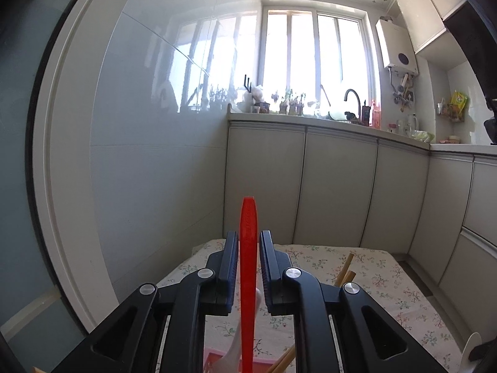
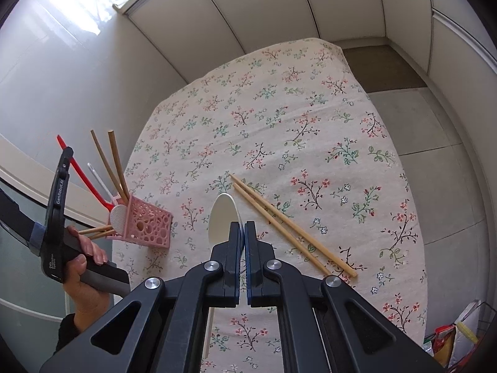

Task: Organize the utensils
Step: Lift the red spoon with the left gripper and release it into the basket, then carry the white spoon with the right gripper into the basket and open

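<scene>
My left gripper (image 1: 248, 239) has its jaws a little apart around the handle of a red utensil (image 1: 248, 248) that stands up out of the pink holder (image 1: 214, 362) below; a small gap shows on each side. In the right wrist view the pink perforated holder (image 2: 149, 223) stands at the table's left edge with the red utensil (image 2: 80, 174), a white spoon (image 2: 118, 216) and wooden chopsticks (image 2: 116, 164) in it. My right gripper (image 2: 242, 227) is shut on a white spoon (image 2: 222, 217), bowl forward, just above the tablecloth. A pair of chopsticks (image 2: 289, 227) lies loose to its right.
The table has a floral cloth (image 2: 279, 118). Grey cabinets (image 1: 335, 186) run behind it and a white wall (image 1: 155, 155) is on the left. A bag of items (image 2: 459, 335) sits on the floor at the lower right.
</scene>
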Available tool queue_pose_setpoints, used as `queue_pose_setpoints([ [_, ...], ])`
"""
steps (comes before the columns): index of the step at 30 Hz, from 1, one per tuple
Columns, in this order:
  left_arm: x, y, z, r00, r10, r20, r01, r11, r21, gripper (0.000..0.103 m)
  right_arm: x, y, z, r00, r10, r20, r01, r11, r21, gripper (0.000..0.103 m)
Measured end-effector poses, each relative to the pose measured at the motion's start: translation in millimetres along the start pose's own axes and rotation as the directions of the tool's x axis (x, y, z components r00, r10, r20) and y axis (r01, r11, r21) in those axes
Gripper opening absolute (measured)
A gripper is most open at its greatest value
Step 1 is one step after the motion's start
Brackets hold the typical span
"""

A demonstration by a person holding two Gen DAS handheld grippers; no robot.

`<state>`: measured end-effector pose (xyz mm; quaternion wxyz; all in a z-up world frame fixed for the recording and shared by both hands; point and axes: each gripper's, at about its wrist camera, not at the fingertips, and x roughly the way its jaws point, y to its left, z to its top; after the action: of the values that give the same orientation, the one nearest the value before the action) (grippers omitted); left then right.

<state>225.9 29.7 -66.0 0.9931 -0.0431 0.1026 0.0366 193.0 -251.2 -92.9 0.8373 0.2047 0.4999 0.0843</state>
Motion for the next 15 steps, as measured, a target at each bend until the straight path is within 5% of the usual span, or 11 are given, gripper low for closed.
queue_pose_setpoints([
  [5, -14, 0, 9, 0.997, -0.027, -0.074, 0.027, 1.0, -0.001, 0.05, -8, 3, 1, 1.0, 0.01, 0.023, -0.009, 1.0, -0.01, 0.002],
  [10, -38, -9, 21, 0.979, -0.053, -0.198, 0.06, 0.998, 0.03, 0.061, -20, 13, 5, 0.997, 0.021, 0.071, -0.019, 0.999, -0.029, 0.002],
  [15, -70, -13, 18, 0.941, -0.052, -0.335, 0.08, 0.994, 0.069, 0.07, -27, 28, 6, 0.991, 0.046, 0.125, -0.038, 0.997, -0.066, 0.002],
])
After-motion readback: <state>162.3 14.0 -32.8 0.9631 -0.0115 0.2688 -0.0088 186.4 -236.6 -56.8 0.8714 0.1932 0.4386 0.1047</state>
